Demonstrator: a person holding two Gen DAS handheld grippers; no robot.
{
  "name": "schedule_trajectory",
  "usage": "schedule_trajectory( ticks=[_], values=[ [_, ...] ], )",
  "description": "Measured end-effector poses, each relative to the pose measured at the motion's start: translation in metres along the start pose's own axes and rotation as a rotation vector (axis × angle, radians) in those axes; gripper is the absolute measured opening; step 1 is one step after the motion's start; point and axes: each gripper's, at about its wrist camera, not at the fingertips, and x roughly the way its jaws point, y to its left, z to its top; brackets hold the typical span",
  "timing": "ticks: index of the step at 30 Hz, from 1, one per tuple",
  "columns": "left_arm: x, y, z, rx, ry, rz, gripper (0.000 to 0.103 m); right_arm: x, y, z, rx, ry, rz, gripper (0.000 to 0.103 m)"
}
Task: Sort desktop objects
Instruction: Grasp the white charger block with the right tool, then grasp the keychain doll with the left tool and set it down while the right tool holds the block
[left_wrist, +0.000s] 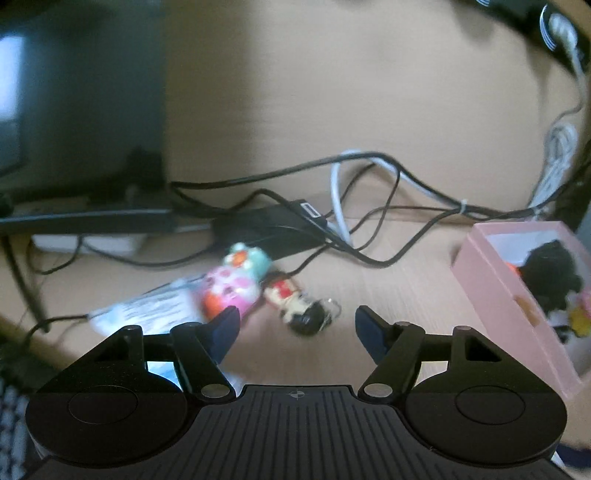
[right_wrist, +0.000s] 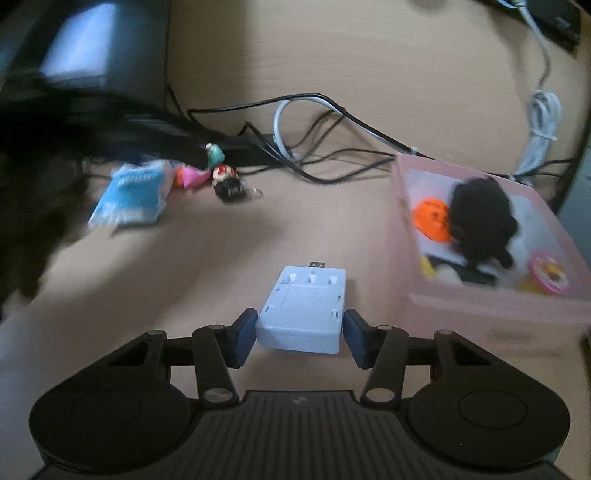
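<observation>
In the left wrist view, the left tongs (left_wrist: 297, 325) are sitting at the bottom middle with their fingers wide apart, holding nothing. Just past them, a little doll (left_wrist: 295, 302) is lying on the bench (left_wrist: 399, 295). A pink toy (left_wrist: 231, 290) is lying beside it on the left, and a white packet (left_wrist: 155, 310) is further left. Black wires (left_wrist: 332, 206) are curling across the middle. A pink box (left_wrist: 498, 295) is sitting at the right, with a black fluffy thing (left_wrist: 552, 275) in it.

In the right wrist view, the right tongs (right_wrist: 300, 332) are at the bottom middle, and a white charger (right_wrist: 306, 310) is sitting between their fingers. The pads are right at its sides, but I cannot tell if they are squeezing it. The pink box (right_wrist: 406, 236) is at the right, with an orange disc (right_wrist: 432, 218) inside. A blue packet (right_wrist: 131, 195) is lying at the upper left.
</observation>
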Motion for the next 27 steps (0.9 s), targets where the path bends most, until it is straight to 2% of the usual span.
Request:
schedule_trajectory(
  ticks=[4,6,8,9,12,16,20,23,26,27],
  values=[
    [0.033,-0.016,0.002,0.036,0.045,0.081,0.071,-0.024,-0.012,-0.017,0.014,0.009,-0.027,0.051],
    [0.043,-0.018,0.000,0.038,0.065,0.116,0.054,-0.037,-0.019,-0.024,0.026,0.005,-0.037,0.065],
    [0.045,-0.022,-0.004,0.046,0.077,0.121,0.043,-0.049,-0.026,-0.031,0.024,-0.020,-0.066,0.079],
    [0.043,-0.025,-0.006,0.058,0.066,0.131,0.039,-0.053,-0.028,-0.034,0.016,-0.030,-0.076,0.082],
    [0.026,-0.032,-0.012,0.068,0.052,0.114,0.039,-0.062,-0.038,-0.043,-0.014,-0.034,-0.098,0.083],
    [-0.020,-0.043,-0.036,0.055,0.037,0.067,0.039,-0.068,-0.051,-0.053,-0.031,-0.035,-0.095,0.087],
    [-0.076,-0.056,-0.076,0.027,0.052,0.002,0.039,-0.070,-0.062,-0.063,-0.046,-0.039,-0.058,0.088],
    [-0.111,-0.066,-0.104,0.013,0.060,-0.006,0.039,-0.064,-0.066,-0.068,-0.046,-0.034,-0.032,0.089],
    [-0.136,-0.069,-0.129,-0.005,0.056,0.020,0.044,-0.061,-0.069,-0.073,-0.048,-0.029,-0.007,0.095],
    [-0.141,-0.070,-0.137,-0.014,0.063,0.036,0.053,-0.061,-0.071,-0.075,-0.049,-0.034,0.000,0.102]
  ],
)
